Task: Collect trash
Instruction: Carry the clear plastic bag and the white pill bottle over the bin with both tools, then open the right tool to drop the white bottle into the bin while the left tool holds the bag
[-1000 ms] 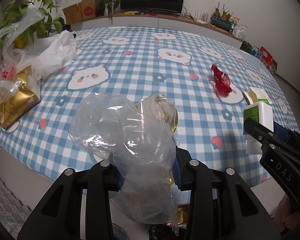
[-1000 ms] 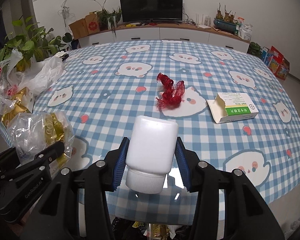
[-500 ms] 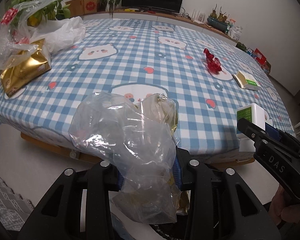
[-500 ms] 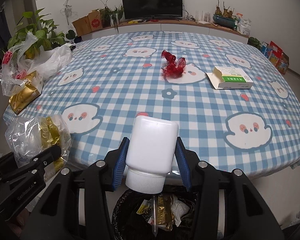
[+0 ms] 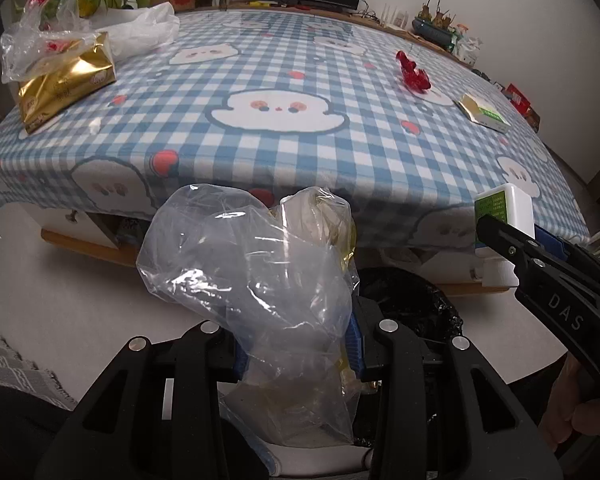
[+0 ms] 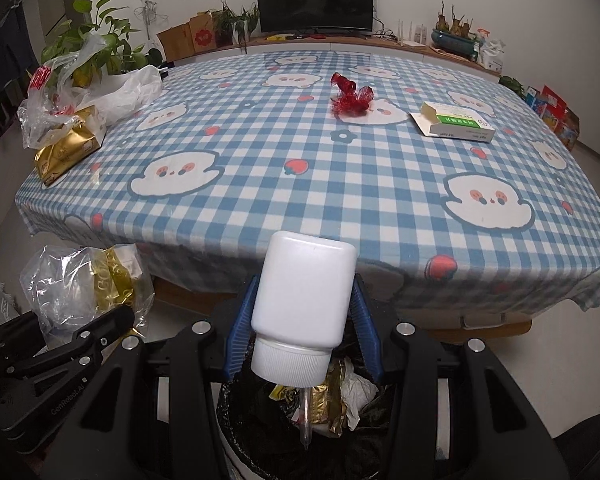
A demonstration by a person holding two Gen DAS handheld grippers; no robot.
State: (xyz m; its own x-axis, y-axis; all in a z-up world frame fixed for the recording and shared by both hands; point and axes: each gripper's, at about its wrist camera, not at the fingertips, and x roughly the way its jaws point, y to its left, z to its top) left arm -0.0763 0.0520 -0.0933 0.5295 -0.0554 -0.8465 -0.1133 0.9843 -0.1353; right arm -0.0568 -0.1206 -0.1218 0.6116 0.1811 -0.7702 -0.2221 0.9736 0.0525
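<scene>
My left gripper (image 5: 296, 344) is shut on a crumpled clear plastic bag (image 5: 256, 280) with gold wrapping inside; it also shows in the right wrist view (image 6: 80, 288). My right gripper (image 6: 302, 332) is shut on a white plastic bottle (image 6: 306, 292), cap towards me, also visible in the left wrist view (image 5: 508, 216). Both are held off the table's front edge, above a bin lined with a black bag (image 6: 340, 420) that holds gold wrappers and paper. The bin's rim shows in the left wrist view (image 5: 428, 300).
On the blue checked tablecloth (image 6: 300, 168) lie a red net scrap (image 6: 350, 96), an open green-and-white box (image 6: 456, 122), a gold packet (image 6: 70, 146) and white and clear plastic bags (image 6: 112, 92) at the left. A potted plant stands behind them.
Both grippers have drawn back from over the table and lowered, with the bag and the bottle still held. The bin now lies under them.
</scene>
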